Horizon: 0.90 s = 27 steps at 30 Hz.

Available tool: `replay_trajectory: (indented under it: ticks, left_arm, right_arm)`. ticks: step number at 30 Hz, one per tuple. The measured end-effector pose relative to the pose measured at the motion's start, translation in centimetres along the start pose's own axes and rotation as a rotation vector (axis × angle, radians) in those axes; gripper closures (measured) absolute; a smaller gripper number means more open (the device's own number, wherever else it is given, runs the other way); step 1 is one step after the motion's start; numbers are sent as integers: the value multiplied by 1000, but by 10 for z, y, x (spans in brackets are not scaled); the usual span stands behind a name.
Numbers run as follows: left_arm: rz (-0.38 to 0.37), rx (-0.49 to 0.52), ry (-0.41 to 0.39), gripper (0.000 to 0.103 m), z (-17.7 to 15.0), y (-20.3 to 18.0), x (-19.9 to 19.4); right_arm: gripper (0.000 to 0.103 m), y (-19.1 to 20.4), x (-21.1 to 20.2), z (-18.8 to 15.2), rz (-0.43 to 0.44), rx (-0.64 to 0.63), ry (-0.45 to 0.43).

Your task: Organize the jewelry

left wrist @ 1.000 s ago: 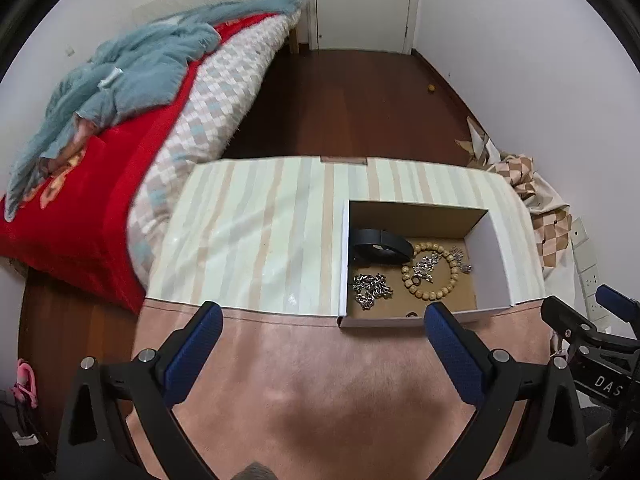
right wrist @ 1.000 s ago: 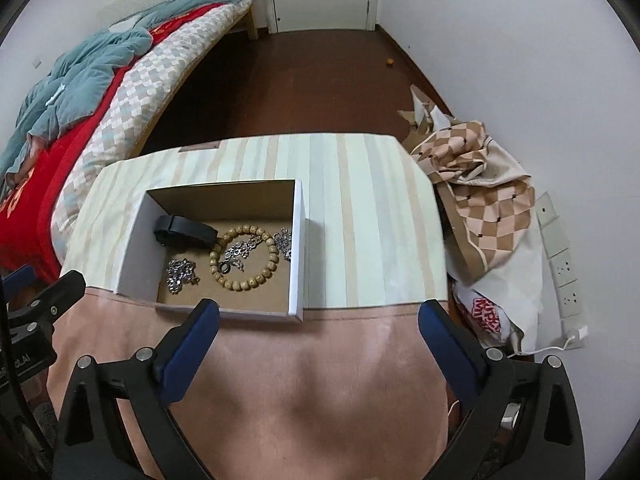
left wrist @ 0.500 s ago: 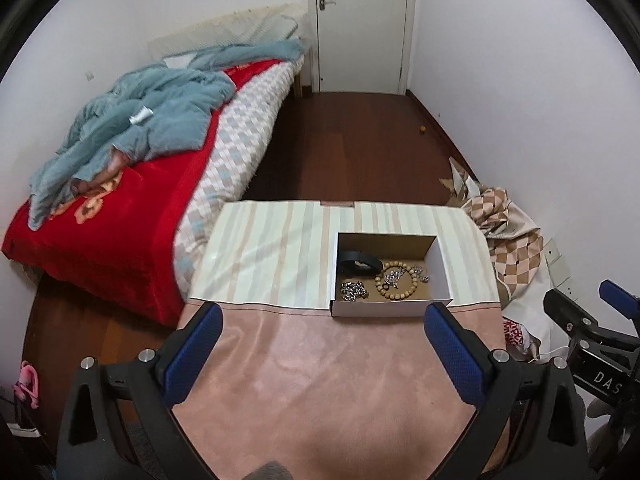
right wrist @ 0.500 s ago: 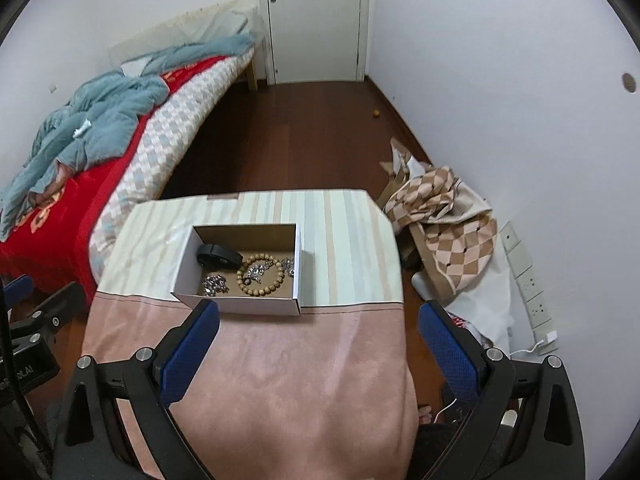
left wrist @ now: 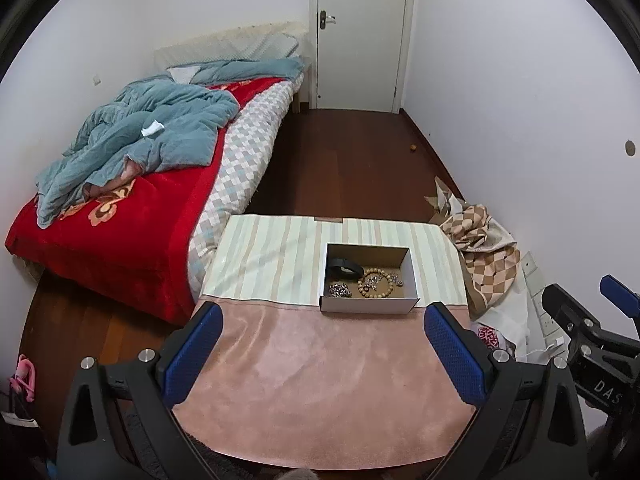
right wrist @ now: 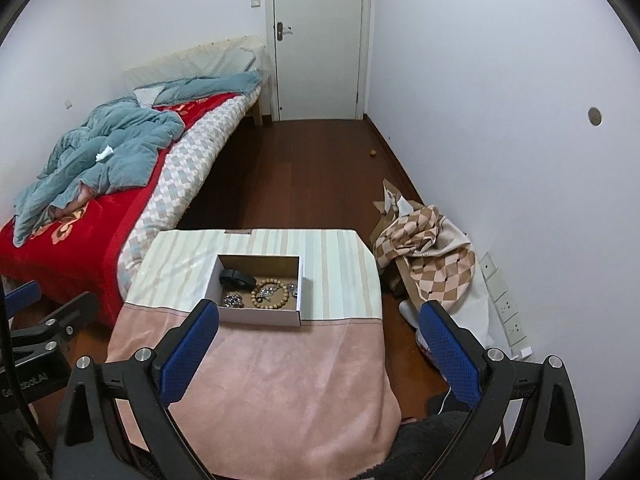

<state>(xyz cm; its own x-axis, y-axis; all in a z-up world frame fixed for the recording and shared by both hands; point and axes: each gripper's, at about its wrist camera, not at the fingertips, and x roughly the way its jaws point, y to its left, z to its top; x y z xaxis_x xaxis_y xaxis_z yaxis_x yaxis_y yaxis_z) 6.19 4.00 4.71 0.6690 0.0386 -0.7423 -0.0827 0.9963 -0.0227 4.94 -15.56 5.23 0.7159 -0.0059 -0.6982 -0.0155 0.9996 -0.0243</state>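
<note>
A shallow white cardboard box (left wrist: pixel 368 305) (right wrist: pixel 260 317) sits on the table, where the pink cloth meets the striped cloth. Inside it lie a black band (left wrist: pixel 344 269) (right wrist: pixel 237 279), a wooden bead bracelet (left wrist: pixel 376 285) (right wrist: pixel 270 293) and silver chain pieces (left wrist: pixel 339 290) (right wrist: pixel 233 300). My left gripper (left wrist: pixel 324 354) hangs open, high above the table's near edge and well back from the box. My right gripper (right wrist: pixel 318 350) is open too, just as high, with nothing between its blue pads.
The table (left wrist: pixel 320 392) carries a pink cloth in front and a striped cloth (left wrist: pixel 272 256) behind. A bed (left wrist: pixel 120 200) with a red cover stands at the left. A checked fabric bag (left wrist: pixel 484 256) lies on the floor at the right, near wall sockets.
Both grippers have pulled up and back from the table, so the box looks much smaller and more of the room shows. Both stayed open and empty.
</note>
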Motion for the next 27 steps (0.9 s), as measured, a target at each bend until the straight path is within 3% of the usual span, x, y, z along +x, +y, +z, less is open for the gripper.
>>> replay_trajectory:
  ticks: [13, 27]
  left_arm:
    - [6, 3, 44, 0, 7, -6, -2]
    - [58, -3, 74, 0, 25, -10, 47]
  right_arm:
    - [1, -2, -20, 5, 6, -5, 28]
    - [0, -2, 34, 28, -39, 5, 56]
